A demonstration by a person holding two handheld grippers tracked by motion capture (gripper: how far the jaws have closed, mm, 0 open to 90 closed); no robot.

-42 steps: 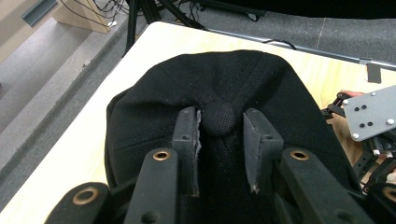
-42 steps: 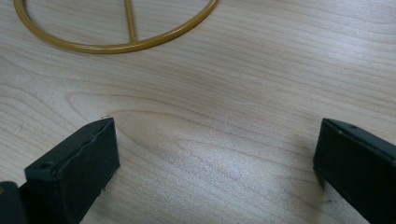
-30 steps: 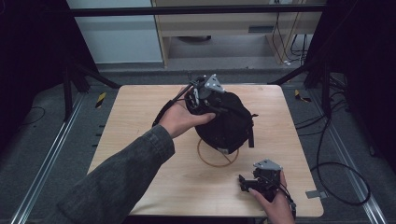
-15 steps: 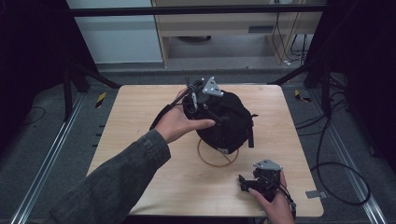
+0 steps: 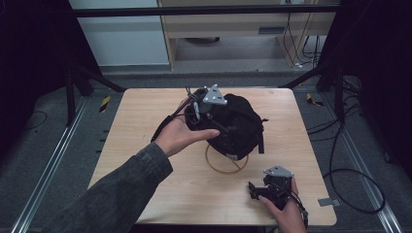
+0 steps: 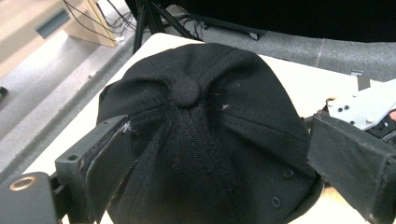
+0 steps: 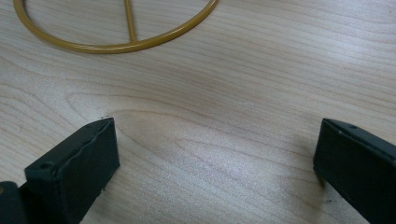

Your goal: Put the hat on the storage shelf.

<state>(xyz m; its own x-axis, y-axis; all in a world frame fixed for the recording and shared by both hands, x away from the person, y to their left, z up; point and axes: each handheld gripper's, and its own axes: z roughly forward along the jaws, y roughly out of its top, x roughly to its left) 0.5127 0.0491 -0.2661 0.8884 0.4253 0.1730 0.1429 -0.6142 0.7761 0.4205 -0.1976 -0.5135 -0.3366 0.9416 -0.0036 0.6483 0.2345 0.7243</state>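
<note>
Right now my left gripper (image 6: 219, 154) stands with its jaws wide apart, having just been opening, and the black fabric baseball cap (image 6: 205, 130) lies between them without either pad pressing on it. From the left gripper view I look straight down on the cap's crown, with its round cloth button just beyond the jaw line and the stitched eyelets near the right jaw.

Taking the cap as my landmark on the light wooden table (image 5: 145, 116): in the high view my left gripper (image 5: 206, 109) sits against the cap's far-left side, my left hand (image 5: 182, 136) curled at its left edge. A thin yellow wire ring (image 5: 226, 162) with one straight bar across it lies on the table under and just in front of the cap, which stands partly over it. My right gripper (image 5: 257, 187) rests on the table near the front right of the cap, apart from it.

My right gripper view gives what the high view is too small to show: those jaws are spread wide over bare wood grain, nothing between them, and the yellow ring's (image 7: 116, 44) near arc lies just ahead.
</note>
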